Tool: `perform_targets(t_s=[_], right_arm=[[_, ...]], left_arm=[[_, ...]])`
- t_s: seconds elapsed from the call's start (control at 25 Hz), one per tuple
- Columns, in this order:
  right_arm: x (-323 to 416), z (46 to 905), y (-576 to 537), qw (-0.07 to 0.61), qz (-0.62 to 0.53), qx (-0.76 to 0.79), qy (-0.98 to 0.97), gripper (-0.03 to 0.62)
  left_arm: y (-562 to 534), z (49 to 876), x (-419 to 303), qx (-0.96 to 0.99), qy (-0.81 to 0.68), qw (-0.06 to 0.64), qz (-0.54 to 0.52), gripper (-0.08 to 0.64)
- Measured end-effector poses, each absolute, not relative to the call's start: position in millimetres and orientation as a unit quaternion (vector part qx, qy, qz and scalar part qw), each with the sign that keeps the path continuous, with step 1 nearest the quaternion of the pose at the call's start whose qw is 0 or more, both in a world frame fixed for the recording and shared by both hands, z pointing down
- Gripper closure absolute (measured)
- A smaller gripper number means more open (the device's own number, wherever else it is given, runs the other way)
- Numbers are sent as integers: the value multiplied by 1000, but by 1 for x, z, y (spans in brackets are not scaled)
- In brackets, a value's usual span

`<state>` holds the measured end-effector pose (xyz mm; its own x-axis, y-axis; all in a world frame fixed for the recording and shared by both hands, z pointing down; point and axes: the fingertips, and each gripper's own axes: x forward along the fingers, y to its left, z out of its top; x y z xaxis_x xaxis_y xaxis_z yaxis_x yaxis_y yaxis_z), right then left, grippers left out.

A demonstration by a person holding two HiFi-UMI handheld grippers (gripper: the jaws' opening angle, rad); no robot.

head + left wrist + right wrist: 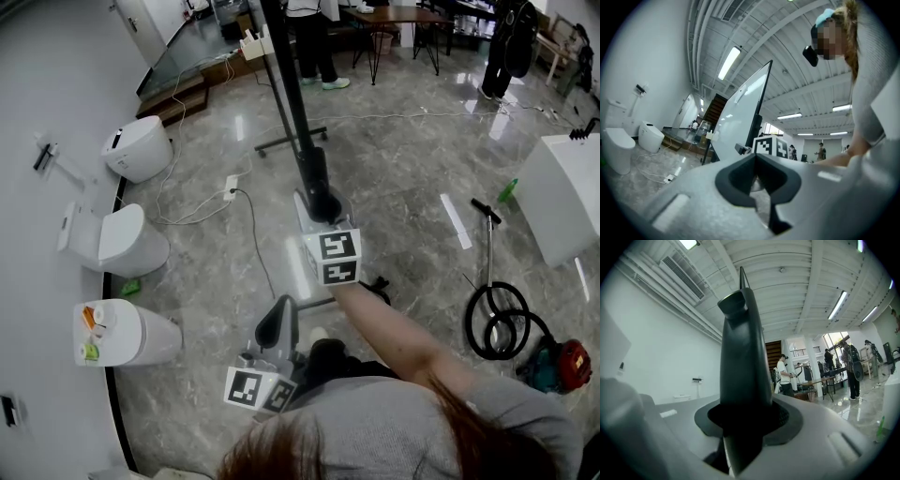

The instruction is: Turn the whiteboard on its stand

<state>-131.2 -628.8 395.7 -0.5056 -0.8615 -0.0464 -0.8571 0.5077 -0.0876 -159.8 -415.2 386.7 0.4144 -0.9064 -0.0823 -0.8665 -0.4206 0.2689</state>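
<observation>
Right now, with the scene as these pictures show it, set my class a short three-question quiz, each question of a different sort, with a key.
1. True or false: the right tool is clamped on the dark edge of the whiteboard.
2. How many toilets stand along the wall at the left of the head view?
3. What is between the jaws of the left tool? A: the whiteboard. B: a cup. C: nothing.

Key: 1 true; 2 three; 3 C.
</observation>
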Motion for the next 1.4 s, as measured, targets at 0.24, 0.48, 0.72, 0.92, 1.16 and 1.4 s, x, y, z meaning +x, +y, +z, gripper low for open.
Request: perform_targets(t_s=[0.24,0.48,0.72,0.92,1.16,1.4], right_arm=[[-132,395,-618,43,-25,-496,867,439],[-136,394,-604,46,-25,-493,868,439],[-134,396,-596,43,-19,-499,865,439],[-133,394,-585,42,-14,-505,862,439],[-135,395,-572,42,-8,-512,858,442],[-137,395,-557,43,-11,-511,858,443]], left_arm=[[-400,391,-160,833,-534,94,-107,558],[-392,387,-166,830,-538,90,-116,558],[-377,393,-171,828,-540,95,-119,558],[-362,393,-183,822,-547,101,-122,558],[-344,396,-194,821,-547,108,-122,558],[-332,394,-194,827,-538,109,-122,558]])
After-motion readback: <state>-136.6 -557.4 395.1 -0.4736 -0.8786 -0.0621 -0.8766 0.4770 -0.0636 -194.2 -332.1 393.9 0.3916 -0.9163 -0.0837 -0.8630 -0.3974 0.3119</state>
